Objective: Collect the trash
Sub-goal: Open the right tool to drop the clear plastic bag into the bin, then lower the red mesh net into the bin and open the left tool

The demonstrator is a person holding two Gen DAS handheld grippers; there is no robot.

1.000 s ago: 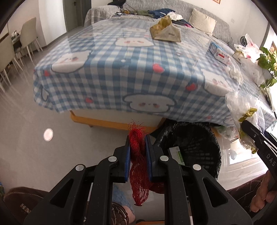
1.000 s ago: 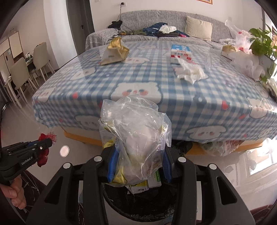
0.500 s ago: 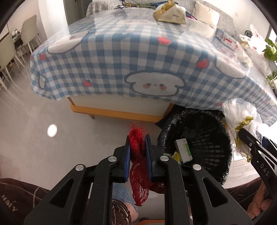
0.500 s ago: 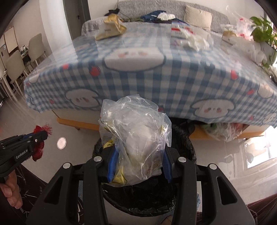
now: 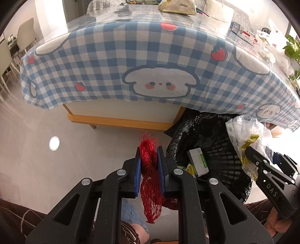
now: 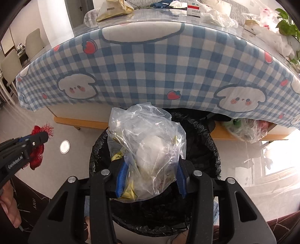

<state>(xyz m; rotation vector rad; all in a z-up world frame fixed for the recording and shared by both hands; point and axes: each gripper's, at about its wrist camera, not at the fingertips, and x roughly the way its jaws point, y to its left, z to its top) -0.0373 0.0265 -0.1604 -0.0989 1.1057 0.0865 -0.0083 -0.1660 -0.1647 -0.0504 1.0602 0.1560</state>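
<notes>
My left gripper (image 5: 149, 155) is shut on a bunched red mesh net (image 5: 150, 187), which hangs down between its blue pads, left of the bin. The black-lined trash bin (image 6: 206, 146) stands on the floor at the table's edge. My right gripper (image 6: 151, 165) holds a clear plastic bag of scraps (image 6: 148, 135) directly over the bin's mouth. Its jaws are opening, with the bag still between the pads. From the right wrist, the left gripper (image 6: 42, 136) and its red net (image 6: 36, 159) show at the far left. A white and green box (image 5: 198, 163) lies inside the bin (image 5: 215, 135).
A table under a blue checked cloth (image 5: 150, 56) overhangs the bin. On it lie a tan paper bag (image 6: 112, 9), a red and white box (image 6: 194, 9) and crumpled white plastic (image 6: 217, 16). Another bag of rubbish (image 6: 245, 129) sits under the table. Chairs (image 5: 24, 37) stand at left.
Both grippers have sunk towards the floor with their loads. The table edge now fills the upper view, and the plastic bag sits lower over the bin's mouth.
</notes>
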